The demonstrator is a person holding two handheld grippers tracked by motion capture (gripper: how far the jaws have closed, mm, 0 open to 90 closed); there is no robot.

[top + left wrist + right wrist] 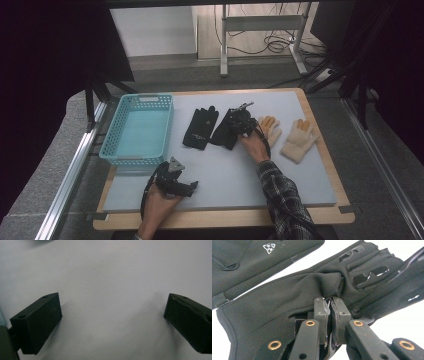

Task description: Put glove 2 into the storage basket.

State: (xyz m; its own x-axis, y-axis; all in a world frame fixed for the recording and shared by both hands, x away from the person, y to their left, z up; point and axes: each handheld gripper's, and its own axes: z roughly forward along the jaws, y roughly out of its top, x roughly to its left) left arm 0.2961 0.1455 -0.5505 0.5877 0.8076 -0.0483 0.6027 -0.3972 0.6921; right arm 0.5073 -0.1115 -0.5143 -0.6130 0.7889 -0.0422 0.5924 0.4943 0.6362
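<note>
step: right gripper [329,305] has just pinched a fold of the black glove [287,297] at picture centre in the high view; likely the start of carrying it to the blue basket [111,150] at left.
right jaws: nearly shut, cloth bunched between the pads.
left gripper [176,184]: lower left of centre, jaws wide apart over bare mat, holding nothing.
other gloves: second black glove [200,128] just left of the held one; two beige gloves [299,140] to the right.
next move: lift straight up so the glove clears its neighbour, then swing left.
surface: pale grey mat [225,175] on a wooden table.
room: grey floor, metal frame and cables at top.
</note>
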